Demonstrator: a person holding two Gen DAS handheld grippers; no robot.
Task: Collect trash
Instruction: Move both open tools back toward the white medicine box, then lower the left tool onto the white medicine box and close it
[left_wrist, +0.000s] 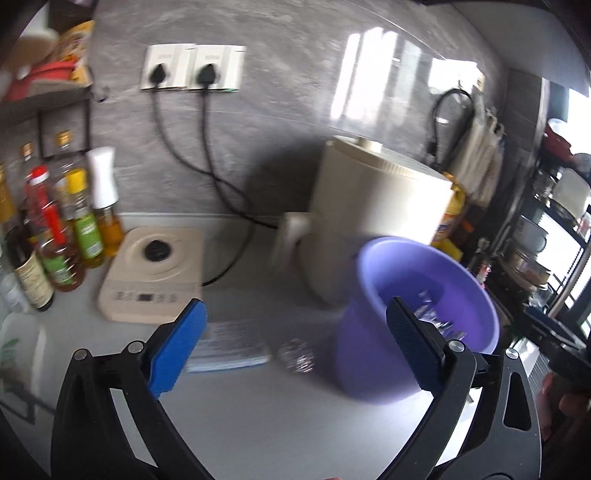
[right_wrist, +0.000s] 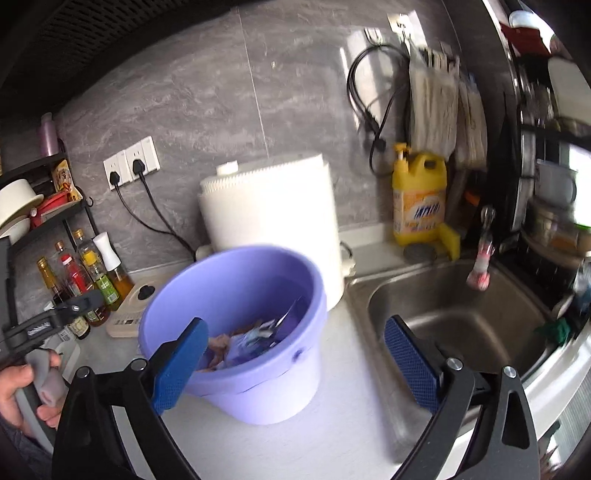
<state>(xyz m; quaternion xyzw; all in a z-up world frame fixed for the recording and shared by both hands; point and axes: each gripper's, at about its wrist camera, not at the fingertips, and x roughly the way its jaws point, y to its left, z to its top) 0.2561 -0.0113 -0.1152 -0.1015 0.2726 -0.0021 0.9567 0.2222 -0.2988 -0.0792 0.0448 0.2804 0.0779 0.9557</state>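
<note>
Both tools stand released, blue pads spread wide with nothing between them. The left tool (left_wrist: 295, 350) fills the bottom of its view over the pale counter (left_wrist: 258, 413); its right-hand pad overlaps the rim of the lilac bucket (left_wrist: 369, 362), though contact is hard to judge through the blur. In the right wrist view, the right tool (right_wrist: 295, 363) hangs with its left pad in front of the bucket (right_wrist: 266, 384) and its right pad over the steel sink (right_wrist: 461, 314).

The bucket sits upright at lower centre of that view, its long axis vertical and its mouth facing up toward the camera, and crumpled trash (right_wrist: 255, 339) lies in its bottom. A small crumpled foil ball (left_wrist: 297, 356) lies on the counter just left of the bucket, beside a flat packet (left_wrist: 229, 347).

Behind the bucket stands a white appliance (right_wrist: 273, 210). Oil bottles (left_wrist: 74, 221) line the left edge, and a yellow detergent jug (right_wrist: 419, 199) stands at upper right by the sink.
</note>
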